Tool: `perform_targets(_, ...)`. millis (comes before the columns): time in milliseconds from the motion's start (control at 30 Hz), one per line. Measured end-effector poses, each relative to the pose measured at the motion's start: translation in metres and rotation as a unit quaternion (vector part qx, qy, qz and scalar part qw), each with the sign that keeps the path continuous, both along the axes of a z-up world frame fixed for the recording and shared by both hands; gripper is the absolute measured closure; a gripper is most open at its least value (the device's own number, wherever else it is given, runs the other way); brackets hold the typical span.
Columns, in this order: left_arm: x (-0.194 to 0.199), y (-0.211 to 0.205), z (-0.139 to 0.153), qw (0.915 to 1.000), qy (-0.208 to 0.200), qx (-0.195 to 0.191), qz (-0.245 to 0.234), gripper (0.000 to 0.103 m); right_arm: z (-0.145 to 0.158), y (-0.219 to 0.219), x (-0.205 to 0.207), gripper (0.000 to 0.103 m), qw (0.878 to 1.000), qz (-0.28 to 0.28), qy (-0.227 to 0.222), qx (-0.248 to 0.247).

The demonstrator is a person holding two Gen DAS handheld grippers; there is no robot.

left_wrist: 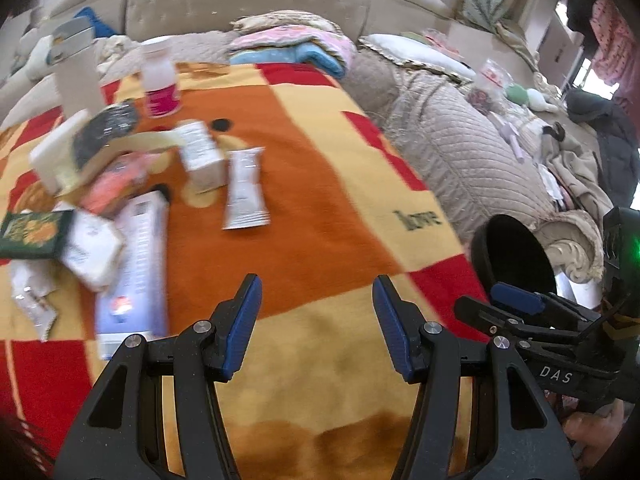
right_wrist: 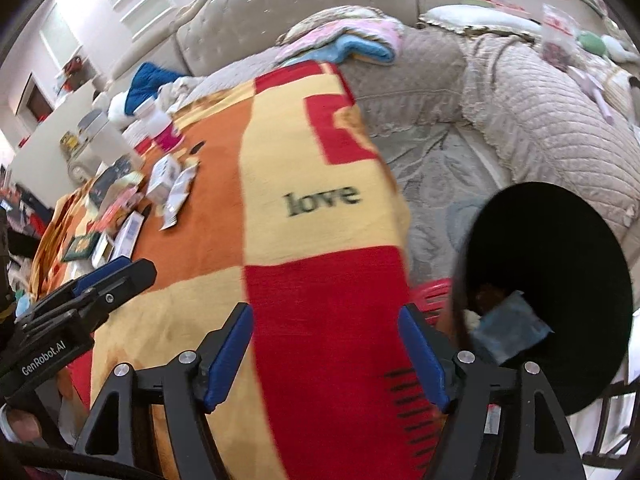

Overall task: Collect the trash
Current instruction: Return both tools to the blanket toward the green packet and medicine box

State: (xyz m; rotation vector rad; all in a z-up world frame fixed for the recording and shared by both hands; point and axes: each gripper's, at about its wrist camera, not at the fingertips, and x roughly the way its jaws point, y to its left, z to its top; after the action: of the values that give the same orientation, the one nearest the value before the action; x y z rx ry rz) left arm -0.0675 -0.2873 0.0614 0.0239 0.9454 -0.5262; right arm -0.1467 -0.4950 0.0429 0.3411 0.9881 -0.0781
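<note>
I had both grippers over the blanket point(left_wrist: 320, 184), a big spread of orange, yellow and red squares with the word "love" printed near its right edge. Behind it ran a beige tufted sofa point(left_wrist: 248, 4) piled with folded bedding.

Off the blanket's right edge stood the black bin point(right_wrist: 548, 280), its mouth tilted toward my right wrist camera. Inside it I could see a bluish wrapper point(right_wrist: 508, 328) and some other scraps too dark to make out.

The rest of the trash lay in a heap on the far left part of the blanket: a long pale blue box point(left_wrist: 136, 272), a small white carton point(left_wrist: 200, 156), a silver sachet point(left_wrist: 245, 188) just right of that carton, and a white jar with a pink label point(left_wrist: 160, 84) standing upright behind them. Motion blur hid the smaller pieces.

My left gripper point(left_wrist: 317, 328) hung above bare blanket with its jaws apart and nothing between them. My right gripper point(right_wrist: 325, 356) was likewise spread wide and empty, just left of the bin.
</note>
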Motion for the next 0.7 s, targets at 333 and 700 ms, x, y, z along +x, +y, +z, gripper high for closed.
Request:
perform_targets(333,0.022,0.100,0.005,0.9964,0.004,0.001,0.085,0.047,-0.003,0.062,0.031,0.028,0.998,0.066,0.005,0.012)
perform_targets(700,0.089,0.222,0.019,0.9768,-0.012,0.007,0.214,0.047,0.006,0.163,0.080,0.025,0.985,0.165,-0.004,0.047)
